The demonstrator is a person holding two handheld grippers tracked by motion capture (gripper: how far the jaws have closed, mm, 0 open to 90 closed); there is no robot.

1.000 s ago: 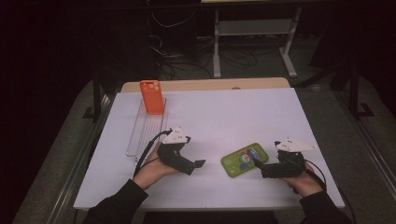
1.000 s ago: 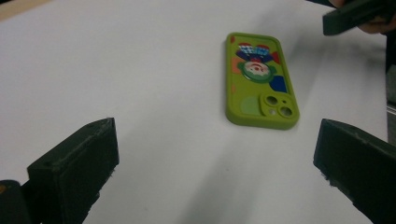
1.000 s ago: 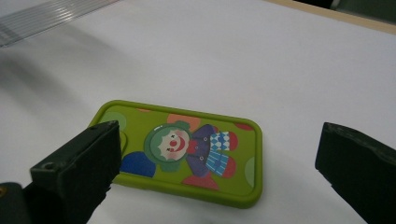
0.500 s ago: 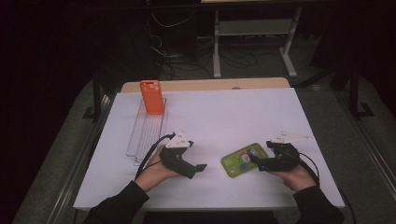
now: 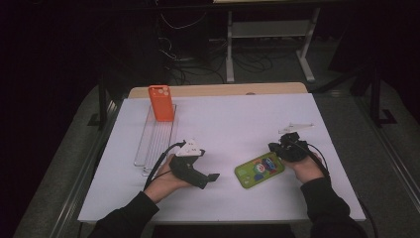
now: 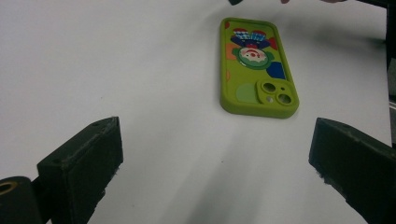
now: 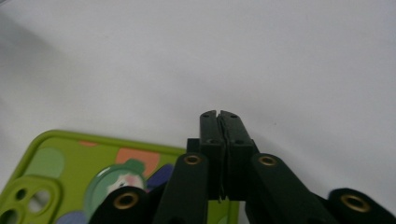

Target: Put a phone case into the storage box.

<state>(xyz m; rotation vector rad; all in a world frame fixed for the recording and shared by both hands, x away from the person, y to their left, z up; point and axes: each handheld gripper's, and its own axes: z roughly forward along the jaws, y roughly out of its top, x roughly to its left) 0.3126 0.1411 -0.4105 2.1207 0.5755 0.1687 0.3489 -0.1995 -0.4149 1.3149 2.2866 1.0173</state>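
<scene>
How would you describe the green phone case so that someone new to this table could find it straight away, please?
On the white table, look near the front edge, between the person's two hands. The green phone case lies flat there, cartoon picture up. The only other case, the orange phone case, stands upright at the far left in a clear rack.

High view: fixed above the person's side, facing forward and down, far enough to take in the whole table (image 5: 228, 106). Left gripper view: low and close over the tabletop, facing the green phone case (image 6: 258, 65) at 1 o'clock. Right gripper view: closer still, the same case (image 7: 60, 172) at 8 o'clock. All three views share that case (image 5: 259, 169).
</scene>
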